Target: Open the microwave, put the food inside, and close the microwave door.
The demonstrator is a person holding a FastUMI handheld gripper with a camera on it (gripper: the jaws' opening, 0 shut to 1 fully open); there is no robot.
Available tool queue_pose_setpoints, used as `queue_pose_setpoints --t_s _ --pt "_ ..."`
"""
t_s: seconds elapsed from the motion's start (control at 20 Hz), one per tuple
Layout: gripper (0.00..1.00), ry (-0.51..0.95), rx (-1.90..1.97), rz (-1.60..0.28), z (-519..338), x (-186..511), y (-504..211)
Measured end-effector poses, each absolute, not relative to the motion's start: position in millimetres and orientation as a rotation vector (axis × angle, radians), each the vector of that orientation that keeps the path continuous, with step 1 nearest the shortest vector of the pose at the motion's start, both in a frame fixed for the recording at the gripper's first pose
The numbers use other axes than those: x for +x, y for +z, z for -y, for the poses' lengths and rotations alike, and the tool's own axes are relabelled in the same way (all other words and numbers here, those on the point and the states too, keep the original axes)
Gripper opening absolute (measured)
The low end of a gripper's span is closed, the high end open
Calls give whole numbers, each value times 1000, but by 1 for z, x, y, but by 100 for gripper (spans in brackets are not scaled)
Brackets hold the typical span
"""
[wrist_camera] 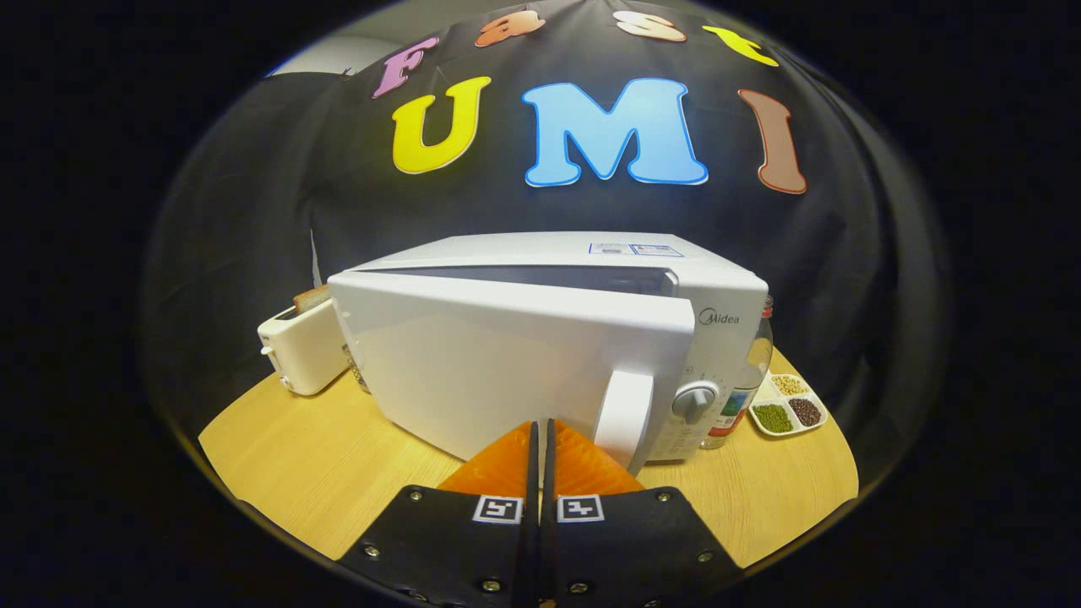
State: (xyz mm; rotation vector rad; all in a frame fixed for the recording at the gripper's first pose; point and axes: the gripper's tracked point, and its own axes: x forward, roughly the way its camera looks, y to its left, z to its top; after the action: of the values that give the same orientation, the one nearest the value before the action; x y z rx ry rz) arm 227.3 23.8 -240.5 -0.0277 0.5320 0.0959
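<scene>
Just ahead of my claw [540, 431], fingers pressed together and empty, the microwave [540, 338] door [507, 371] hangs slightly ajar, handle [623, 414] right.

The white microwave [540, 355] is sitting on the wooden surface [338, 464] just ahead of the tool's fingers, its door [507, 371] hanging slightly ajar, handle [623, 418] upright.
</scene>
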Motion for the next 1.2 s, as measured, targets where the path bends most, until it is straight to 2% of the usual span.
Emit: queue_pose_setpoints --t_s 0.45,0.8,1.1,1.2 --pt "1 -8 -14 -502 -10 277 -239" --pt "2 -30 -18 -490 -7 286 -244" --pt "2 -65 -45 -360 -7 245 -176" --pt "5 -70 -46 -307 -13 221 -147"
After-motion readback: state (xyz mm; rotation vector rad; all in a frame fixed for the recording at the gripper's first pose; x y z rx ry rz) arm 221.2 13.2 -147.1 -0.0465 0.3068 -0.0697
